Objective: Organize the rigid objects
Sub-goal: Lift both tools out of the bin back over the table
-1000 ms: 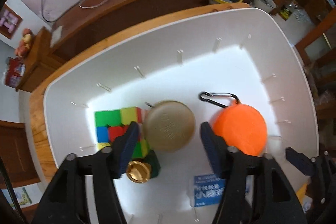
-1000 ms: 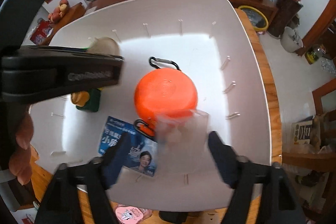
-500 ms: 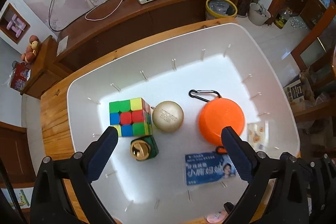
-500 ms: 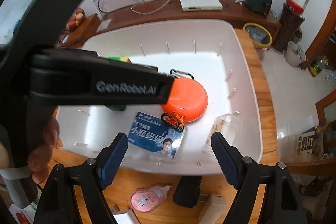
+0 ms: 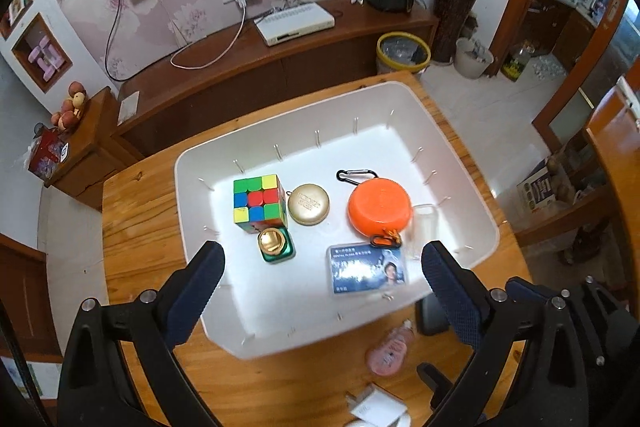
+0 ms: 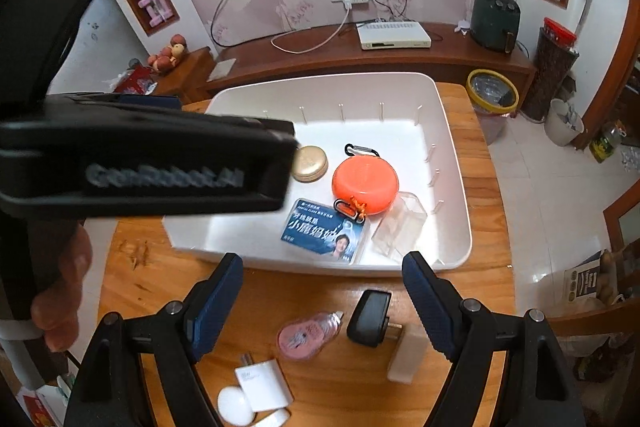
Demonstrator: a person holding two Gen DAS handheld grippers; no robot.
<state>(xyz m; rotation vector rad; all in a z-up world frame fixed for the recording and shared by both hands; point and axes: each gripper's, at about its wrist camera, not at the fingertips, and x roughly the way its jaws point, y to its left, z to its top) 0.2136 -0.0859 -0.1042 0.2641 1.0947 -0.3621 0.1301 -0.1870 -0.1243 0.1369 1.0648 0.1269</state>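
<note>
Nearest the right tongs (image 6: 322,289), which are hanging wide open and empty, loose items are lying on the wooden table (image 6: 472,291): a pink pouch (image 6: 308,335), a black adapter (image 6: 370,313) and white chargers (image 6: 262,385). The adapter is sitting just ahead between these jaws, its long axis pointing away toward the bin, so the right hand looks nearer than the left. Farther off, the left tongs (image 5: 320,261), also open and empty, are hovering over the white bin (image 5: 404,95), holding a cube (image 5: 258,203), gold tin (image 5: 309,204), orange case (image 5: 380,207) and card (image 5: 366,269).
</note>
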